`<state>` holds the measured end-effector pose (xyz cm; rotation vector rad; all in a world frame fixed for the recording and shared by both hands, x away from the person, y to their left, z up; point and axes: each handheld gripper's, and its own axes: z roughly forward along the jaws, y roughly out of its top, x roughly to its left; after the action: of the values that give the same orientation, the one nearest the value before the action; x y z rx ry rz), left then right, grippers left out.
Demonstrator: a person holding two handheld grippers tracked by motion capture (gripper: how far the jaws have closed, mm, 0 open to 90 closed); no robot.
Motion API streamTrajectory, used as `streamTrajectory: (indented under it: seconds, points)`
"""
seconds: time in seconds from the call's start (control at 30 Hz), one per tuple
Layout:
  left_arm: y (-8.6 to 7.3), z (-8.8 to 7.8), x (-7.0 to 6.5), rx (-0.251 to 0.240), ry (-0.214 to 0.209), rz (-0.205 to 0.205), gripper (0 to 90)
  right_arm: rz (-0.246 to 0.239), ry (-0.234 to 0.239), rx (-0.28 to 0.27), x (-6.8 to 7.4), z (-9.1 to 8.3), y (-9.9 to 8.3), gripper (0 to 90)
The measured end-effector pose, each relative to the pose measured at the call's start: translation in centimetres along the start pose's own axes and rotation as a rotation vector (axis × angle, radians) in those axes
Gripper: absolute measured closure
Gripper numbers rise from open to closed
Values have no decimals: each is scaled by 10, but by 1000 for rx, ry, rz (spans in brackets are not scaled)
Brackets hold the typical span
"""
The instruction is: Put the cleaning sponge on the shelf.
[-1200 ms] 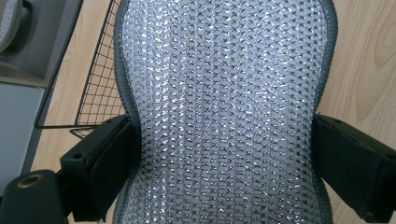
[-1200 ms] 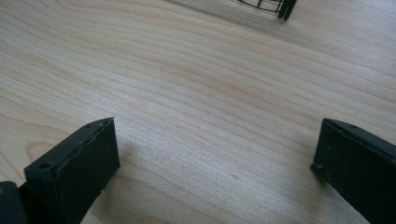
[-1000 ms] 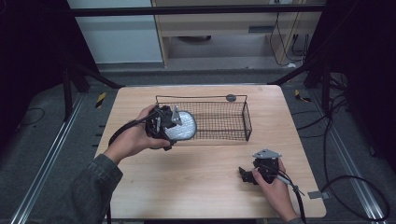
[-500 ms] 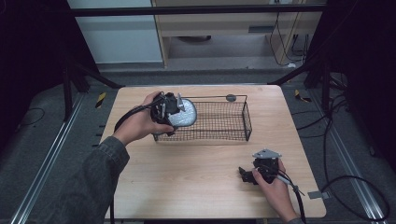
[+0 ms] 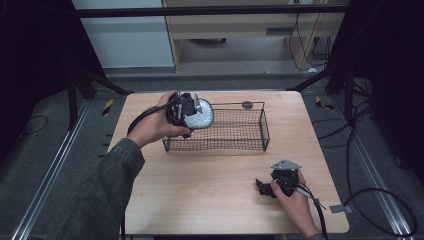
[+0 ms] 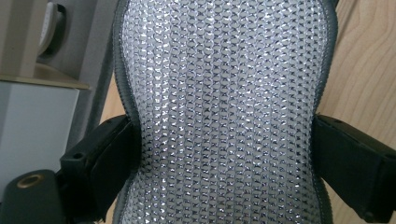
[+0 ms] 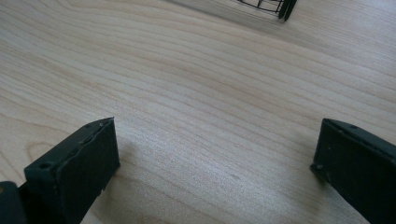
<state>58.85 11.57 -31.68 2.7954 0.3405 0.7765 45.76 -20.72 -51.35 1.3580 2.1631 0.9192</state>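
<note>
While our left gripper (image 5: pixel 192 111) pinches the silver pouch (image 6: pixel 224 112) above the basket (image 5: pixel 235 131), our right gripper (image 5: pixel 267 188) sits wide open.

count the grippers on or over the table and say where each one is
2. The left gripper is held above the left end of the black wire basket, shut on a silver mesh pouch. The right gripper rests open on the light wooden table, near its front right.
</note>
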Motion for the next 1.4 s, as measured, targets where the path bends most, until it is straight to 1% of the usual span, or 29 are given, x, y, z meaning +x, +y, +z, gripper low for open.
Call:
streamTrajectory:
  seconds: [0.17,0.3,0.5,0.87,1.0,1.07,1.17,1.2,1.4]
  points:
    - [4,5,1,-3,10,20,83,0,1,0,0,0,0,3]
    - [7,10,2,0,21,28,83,1,1,0,0,0,0,3]
    - [11,17,5,3,22,29,83,1,1,-1,0,0,0,3]
    - [9,23,10,-14,32,27,84,0,0,-1,0,0,0,4]
    - [8,27,9,-5,31,36,86,2,2,3,0,-1,0,4]
    - [7,28,9,1,29,32,87,2,2,3,0,-1,0,4]
    - [6,31,9,-6,30,28,88,1,0,1,0,0,0,4]
    - [5,34,9,-8,22,27,88,0,0,1,0,0,0,4]
    - [4,43,7,0,11,37,89,0,0,1,0,0,0,4]
